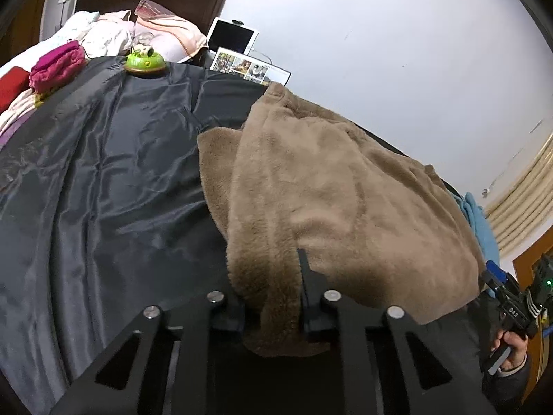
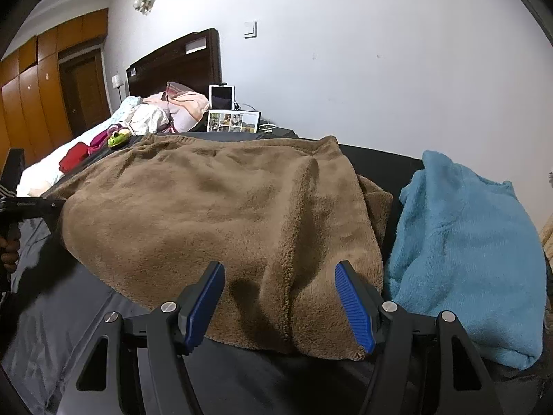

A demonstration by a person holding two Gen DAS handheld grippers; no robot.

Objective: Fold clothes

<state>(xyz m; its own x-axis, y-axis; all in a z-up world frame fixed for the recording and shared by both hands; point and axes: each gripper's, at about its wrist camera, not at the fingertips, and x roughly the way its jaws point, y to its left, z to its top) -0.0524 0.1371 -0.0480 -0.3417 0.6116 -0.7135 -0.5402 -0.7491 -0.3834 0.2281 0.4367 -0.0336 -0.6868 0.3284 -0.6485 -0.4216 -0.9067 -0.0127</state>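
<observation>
A brown fleece garment (image 1: pixel 328 186) (image 2: pixel 214 207) lies partly folded on a black satin sheet (image 1: pixel 103 180) (image 2: pixel 69 311). My left gripper (image 1: pixel 273 276) is shut on the garment's near edge; one black finger (image 1: pixel 306 276) shows and the cloth hides the other. In the right wrist view the left gripper (image 2: pixel 27 204) sits at the garment's left side, held by a hand (image 2: pixel 8 249). My right gripper (image 2: pixel 278 266) is open, its blue pads (image 2: pixel 207 304) either side of the garment's near right corner without pinching it. It also shows in the left wrist view as the right gripper (image 1: pixel 511 304).
A folded blue fleece garment (image 2: pixel 466 242) (image 1: pixel 480 221) lies right of the brown one. At the far end sit a green toy (image 1: pixel 145 64), pink clothes (image 1: pixel 57 65), a red item (image 2: pixel 72 157), pillows (image 2: pixel 186 103), a tablet (image 2: pixel 222 97) and a photo frame (image 2: pixel 233 121). A white wall (image 2: pixel 380 69) runs along the right.
</observation>
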